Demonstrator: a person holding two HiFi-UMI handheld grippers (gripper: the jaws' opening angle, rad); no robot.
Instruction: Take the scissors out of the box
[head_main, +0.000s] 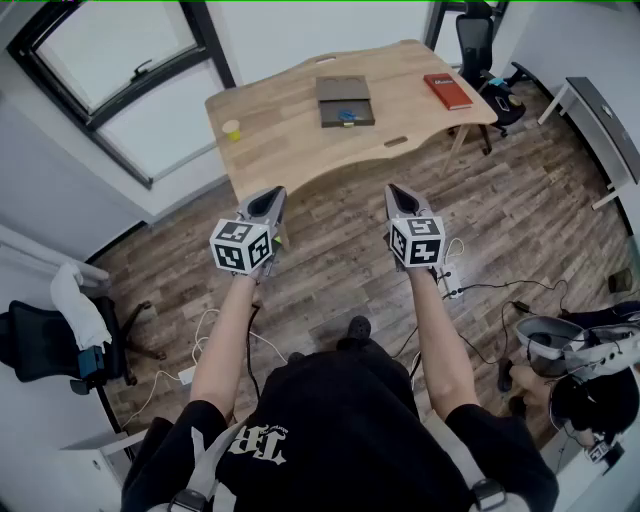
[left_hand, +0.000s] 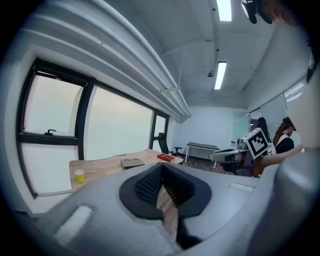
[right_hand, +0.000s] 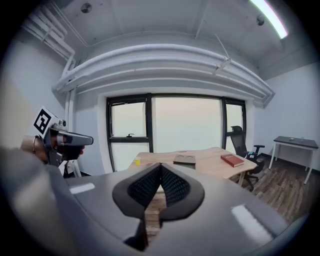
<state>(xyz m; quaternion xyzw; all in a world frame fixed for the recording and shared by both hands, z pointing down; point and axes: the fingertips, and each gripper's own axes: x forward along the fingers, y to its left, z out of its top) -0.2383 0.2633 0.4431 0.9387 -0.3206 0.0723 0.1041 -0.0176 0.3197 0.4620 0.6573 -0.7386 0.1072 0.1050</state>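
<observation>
A brown box lies open on the wooden table across the room, with the blue-handled scissors inside its near half. Both grippers are held out over the wood floor, well short of the table. My left gripper is shut and empty, and so is my right gripper. The left gripper view shows its pads touching at the tip, with the box small and far beyond. The right gripper points toward the box; the scissors are not visible in either gripper view.
On the table, a yellow cup stands at the left and a red book lies at the right. Office chairs stand behind the table and at the left. Cables trail over the floor. Another person sits at the lower right.
</observation>
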